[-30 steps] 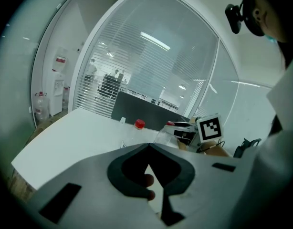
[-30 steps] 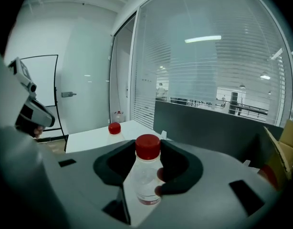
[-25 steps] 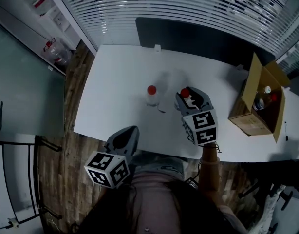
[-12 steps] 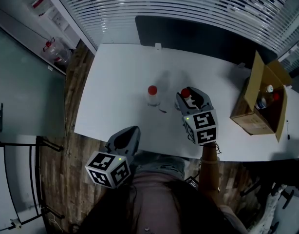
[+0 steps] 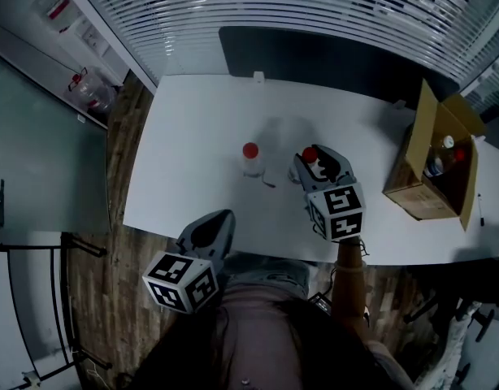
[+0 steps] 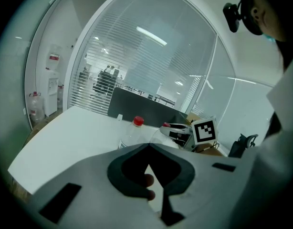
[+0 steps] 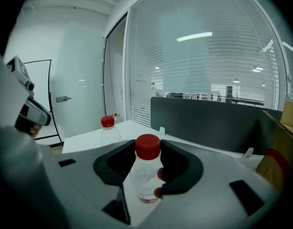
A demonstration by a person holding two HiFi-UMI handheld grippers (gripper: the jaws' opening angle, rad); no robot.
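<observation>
A clear bottle with a red cap (image 7: 146,173) stands between the jaws of my right gripper (image 7: 148,144), which is shut on it near the neck. In the head view this gripper (image 5: 307,162) and its bottle (image 5: 309,153) sit over the white table (image 5: 193,128), right of centre. A second red-capped bottle (image 5: 251,159) stands free just to their left; this free bottle (image 7: 107,128) also shows beyond the right gripper's jaws. My left gripper (image 5: 223,216) hovers off the table's near edge. Its jaw tips meet with nothing between them (image 6: 148,145). The free bottle (image 6: 135,129) is ahead of it.
An open cardboard box (image 5: 435,165) holding several bottles stands at the table's right end. A dark partition (image 5: 331,55) runs along the far edge, with slatted glass walls behind. Wooden floor (image 5: 128,242) lies left of and below the table.
Both gripper views shift slightly, so the free bottle sits a little higher and further left in each. The right gripper keeps its hold on the bottle. The left stays shut.
</observation>
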